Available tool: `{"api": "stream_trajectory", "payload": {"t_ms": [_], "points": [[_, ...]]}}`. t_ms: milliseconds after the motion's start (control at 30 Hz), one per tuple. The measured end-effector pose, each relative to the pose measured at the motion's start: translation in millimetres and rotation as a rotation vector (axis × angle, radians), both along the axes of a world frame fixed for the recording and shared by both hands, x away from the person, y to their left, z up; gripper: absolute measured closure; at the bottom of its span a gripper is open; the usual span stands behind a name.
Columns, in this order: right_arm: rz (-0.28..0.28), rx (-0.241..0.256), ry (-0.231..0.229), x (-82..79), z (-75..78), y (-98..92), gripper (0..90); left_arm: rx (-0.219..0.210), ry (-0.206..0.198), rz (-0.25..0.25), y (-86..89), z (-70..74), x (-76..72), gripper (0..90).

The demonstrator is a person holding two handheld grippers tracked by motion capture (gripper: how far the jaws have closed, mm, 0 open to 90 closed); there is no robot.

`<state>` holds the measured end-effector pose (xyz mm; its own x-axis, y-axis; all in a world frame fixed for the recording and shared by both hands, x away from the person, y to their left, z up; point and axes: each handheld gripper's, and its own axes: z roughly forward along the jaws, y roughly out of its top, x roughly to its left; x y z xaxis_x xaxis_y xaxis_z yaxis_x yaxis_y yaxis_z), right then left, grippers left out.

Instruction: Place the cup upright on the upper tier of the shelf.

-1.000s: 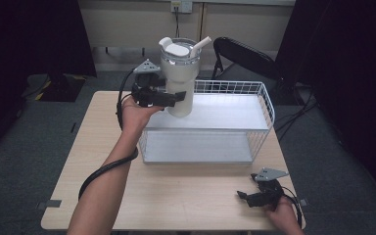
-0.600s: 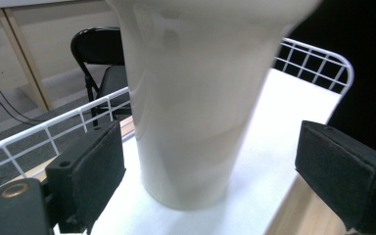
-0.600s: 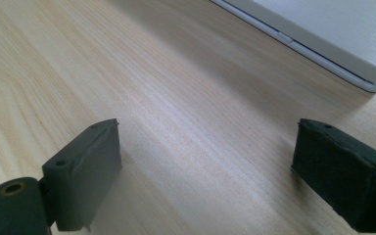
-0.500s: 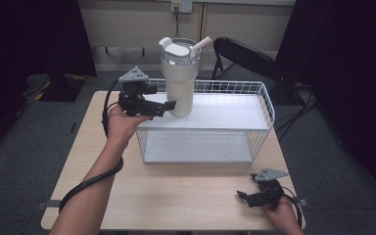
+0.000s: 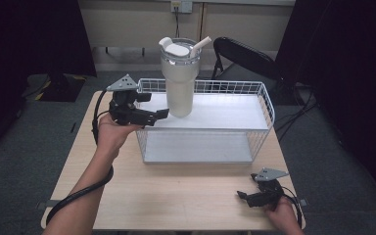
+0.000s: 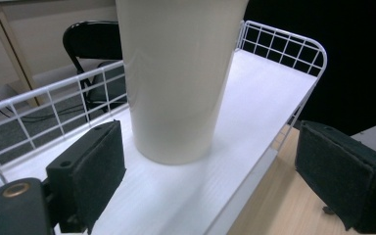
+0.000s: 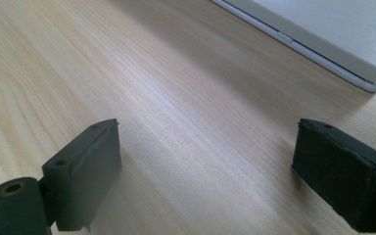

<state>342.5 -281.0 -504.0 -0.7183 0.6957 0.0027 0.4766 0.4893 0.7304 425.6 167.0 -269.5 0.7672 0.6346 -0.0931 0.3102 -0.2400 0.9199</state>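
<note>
Cup [image 6: 176, 78]: cream, upright on white shelf [image 6: 254, 103].
Jaws: spread wide, clear of cup.
Rail [image 6: 284, 41]: white wire, edging shelf.
Chair [image 6: 90, 41]: black, behind.

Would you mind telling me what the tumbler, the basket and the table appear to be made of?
The tumbler looks like cream-coated metal or plastic with a satin sheen; its soft highlights leave this open. Its lid seems to be clear and white plastic. The basket is white-coated wire, shown by its thin grid, with a smooth white shelf panel. The table shows pale wood grain, possibly laminate.
</note>
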Motion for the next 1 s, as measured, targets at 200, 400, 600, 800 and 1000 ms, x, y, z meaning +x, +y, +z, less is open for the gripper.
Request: {"api": "stream_trajectory", "payload": {"t_ms": [200,400,600,800,1000], "points": [[0.0,0.0,0.0,0.0,0.0,0.0,10.0,-0.007,0.003,0.008,11.3,-5.2,-7.4,11.3],[0.0,0.0,0.002,-0.1,0.1,0.0,10.0,-0.011,0.005,0.026,25.8,-10.3,-15.2,11.2],[0.001,-0.001,0.002,-0.1,0.0,-0.1,10.0,0.003,0.014,0.041,41.8,-19.5,-24.4,11.2],[0.001,-0.002,0.001,0.0,0.1,-0.1,10.0,-0.01,0.027,0.061,56.8,-30.1,-30.0,11.0],[0.001,-0.002,0.002,-0.1,0.1,-0.1,9.9,-0.019,0.028,0.072,68.7,-38.5,-33.4,10.9]]}}
